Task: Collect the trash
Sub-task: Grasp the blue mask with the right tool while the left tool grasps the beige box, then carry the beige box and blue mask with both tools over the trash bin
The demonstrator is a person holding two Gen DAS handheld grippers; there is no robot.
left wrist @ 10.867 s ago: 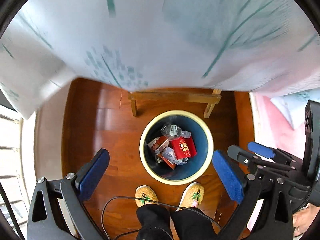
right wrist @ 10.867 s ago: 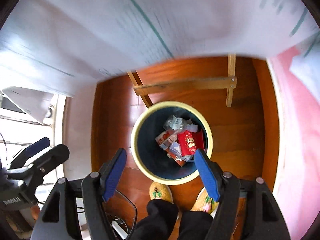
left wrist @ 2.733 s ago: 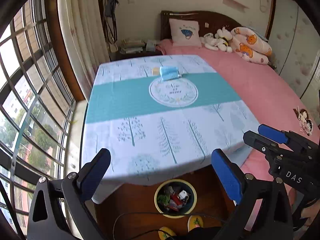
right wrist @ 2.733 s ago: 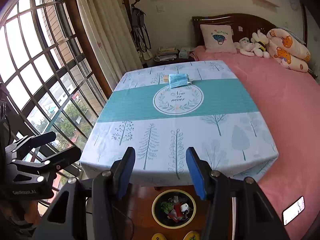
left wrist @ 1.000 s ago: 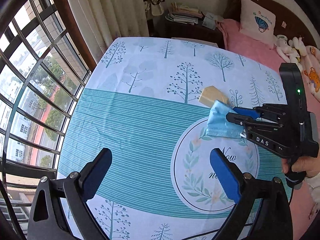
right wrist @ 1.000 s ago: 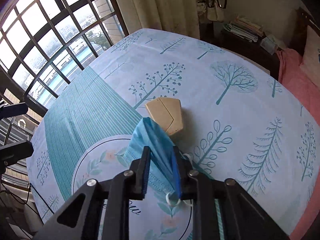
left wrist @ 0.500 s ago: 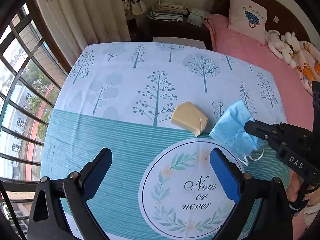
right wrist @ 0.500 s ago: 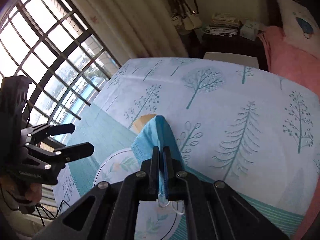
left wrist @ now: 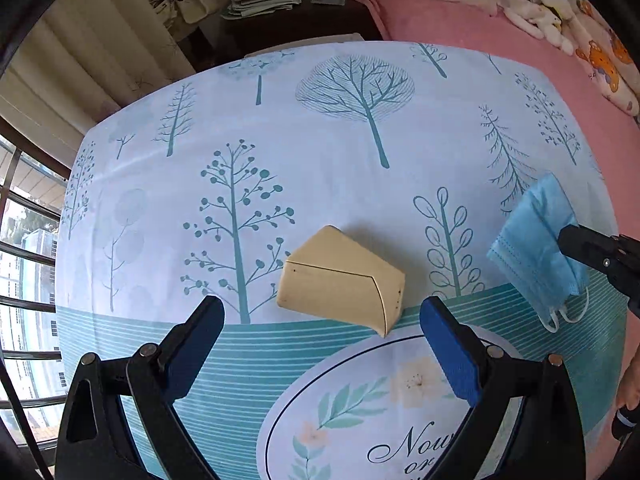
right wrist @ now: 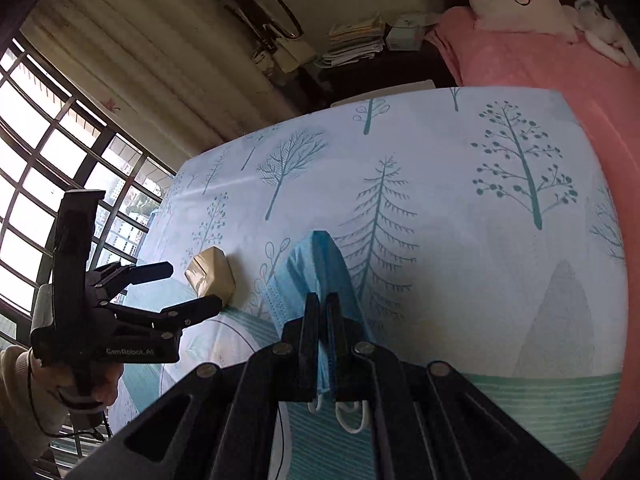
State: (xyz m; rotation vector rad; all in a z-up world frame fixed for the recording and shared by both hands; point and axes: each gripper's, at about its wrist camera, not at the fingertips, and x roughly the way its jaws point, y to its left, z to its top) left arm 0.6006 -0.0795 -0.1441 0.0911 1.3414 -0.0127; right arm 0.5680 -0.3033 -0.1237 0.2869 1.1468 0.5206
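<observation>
A beige wedge-shaped box (left wrist: pixel 340 280) lies on the tree-print tablecloth (left wrist: pixel 280 152). My left gripper (left wrist: pixel 320 324) is open, its blue pads either side of the box's near edge and just short of it. My right gripper (right wrist: pixel 323 308) is shut on a folded blue face mask (right wrist: pixel 316 268) and holds it lifted off the cloth, white ear loops hanging below. The mask (left wrist: pixel 536 240) shows at the right of the left wrist view. The box (right wrist: pixel 210 276) and left gripper (right wrist: pixel 192 288) show at the left of the right wrist view.
A pink bed (left wrist: pixel 500 28) with pillows and soft toys runs along the table's right side. A dark nightstand (left wrist: pixel 280 4) with stacked papers stands beyond the far edge. Curtains and a barred window (right wrist: pixel 48 184) are to the left.
My left gripper has moved closer to the beige box, which now sits between its open pads. My right gripper has carried the mask up and to the right, away from the box.
</observation>
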